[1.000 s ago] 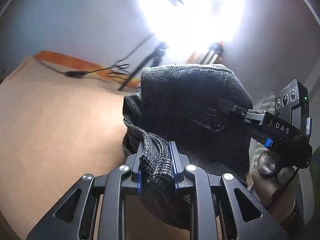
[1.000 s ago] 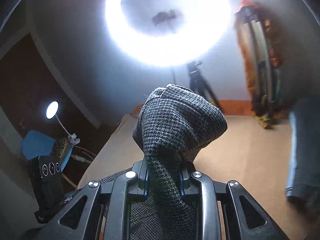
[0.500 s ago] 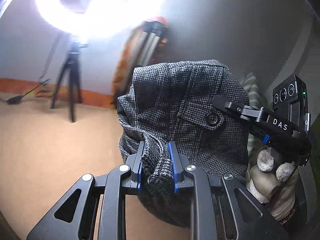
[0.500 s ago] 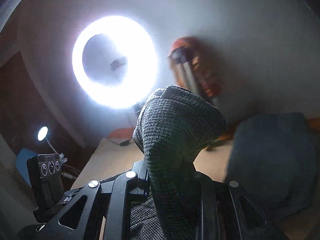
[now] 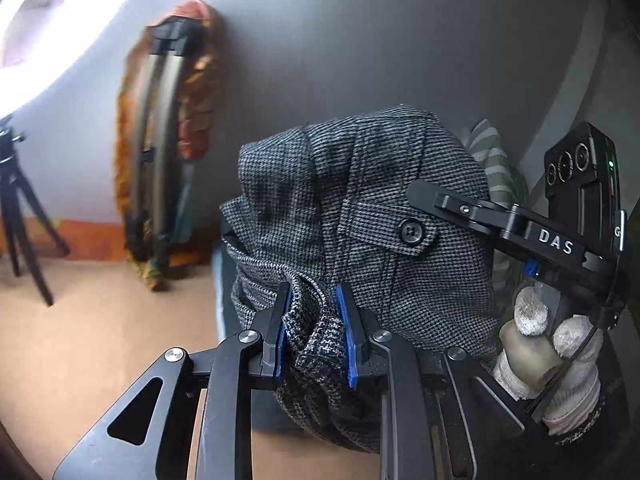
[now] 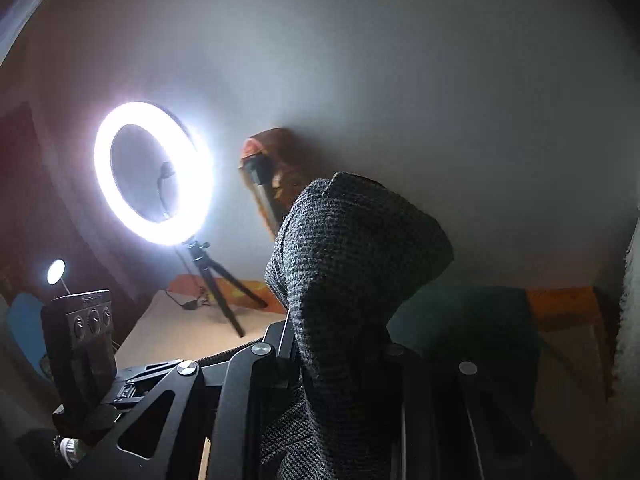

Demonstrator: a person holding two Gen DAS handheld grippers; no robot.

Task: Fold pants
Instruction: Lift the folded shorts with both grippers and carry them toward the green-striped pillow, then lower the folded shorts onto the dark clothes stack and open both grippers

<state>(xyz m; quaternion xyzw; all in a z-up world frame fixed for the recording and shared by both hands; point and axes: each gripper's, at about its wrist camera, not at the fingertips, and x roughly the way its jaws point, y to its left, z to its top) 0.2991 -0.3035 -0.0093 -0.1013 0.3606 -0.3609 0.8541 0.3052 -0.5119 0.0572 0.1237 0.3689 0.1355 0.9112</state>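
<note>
The grey houndstooth pants (image 5: 360, 216) are held up in the air, bunched, with a buttoned pocket flap facing the left wrist camera. My left gripper (image 5: 314, 332) is shut on a fold of the pants' edge between its blue pads. My right gripper (image 6: 340, 344) is shut on another bunch of the pants (image 6: 352, 256), which hides its fingertips. The right gripper also shows in the left wrist view (image 5: 520, 236), at the pants' right side, with the gloved hand below it.
A tan table surface (image 5: 80, 340) lies below. A ring light (image 6: 154, 172) on a tripod (image 6: 216, 280) stands at the back left. An orange-patterned folded object (image 5: 168, 136) leans on the grey wall. A blue folded garment (image 6: 472, 320) lies at right.
Both grippers have swung to the right with the pants still held; the ring light has slid left in both views and the leaning orange object has come into view.
</note>
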